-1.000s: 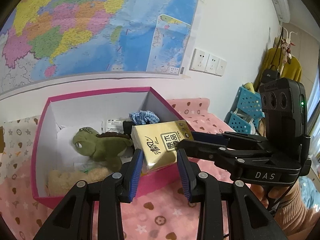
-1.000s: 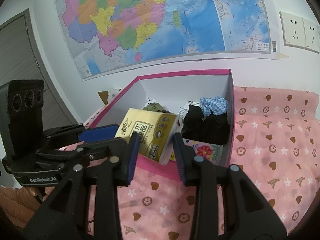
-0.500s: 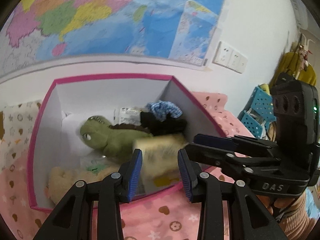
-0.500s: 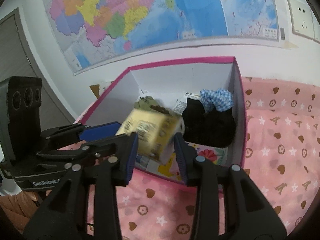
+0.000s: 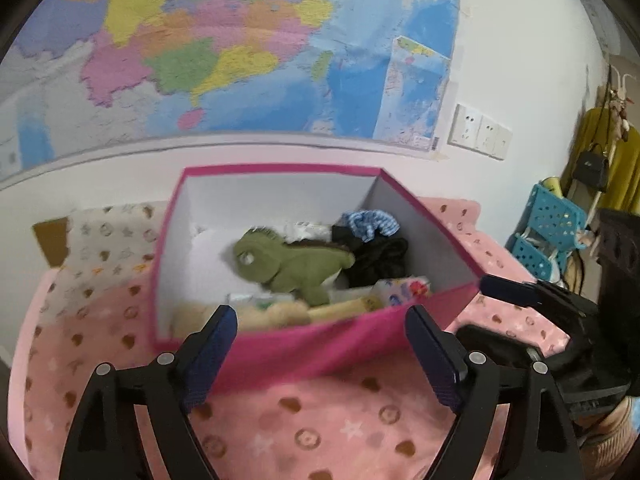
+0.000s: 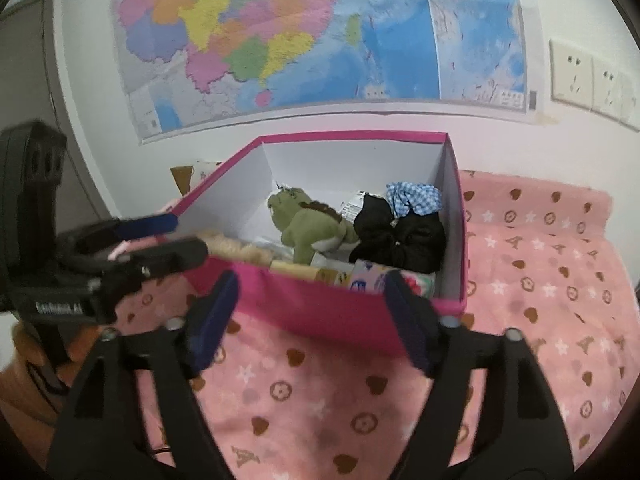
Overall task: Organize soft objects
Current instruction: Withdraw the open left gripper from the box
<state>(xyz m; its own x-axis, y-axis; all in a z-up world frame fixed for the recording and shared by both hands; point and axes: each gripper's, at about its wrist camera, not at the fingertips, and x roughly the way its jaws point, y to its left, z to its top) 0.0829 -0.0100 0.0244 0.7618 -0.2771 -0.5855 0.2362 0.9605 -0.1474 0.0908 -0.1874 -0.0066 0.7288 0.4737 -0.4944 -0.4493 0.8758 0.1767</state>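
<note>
Surface: pink blanket [image 6: 540,280] with hearts, stars and rings covered the bed under everything, right up to the lens.
Left tongs [image 5: 320,344]: they were released; the jaws had just been opening and stood wide apart, with nothing between the blue pads, in front of the near wall of the box.
Right tongs [image 6: 312,312]: they were released too; the jaws had just been opening, nothing was grasped, and they stood just before the same near wall.
Box [image 5: 320,348]: it was pink outside and white inside, open on top, and it stood on the blanket.
Tissue pack [image 5: 344,306]: the yellow pack lay inside the box against the near wall, beside a flowered packet [image 5: 400,290].
Green plush lizard [image 5: 292,260]: it lay in the middle of the box, above a beige fluffy toy [image 5: 264,314].
Black cloth [image 6: 404,236]: it was at the right side of the box, with a blue checked cloth [image 6: 416,198] on it.
Wall: a coloured map [image 5: 248,48] hung behind the box, and white sockets [image 5: 478,132] were to the right of it.
</note>
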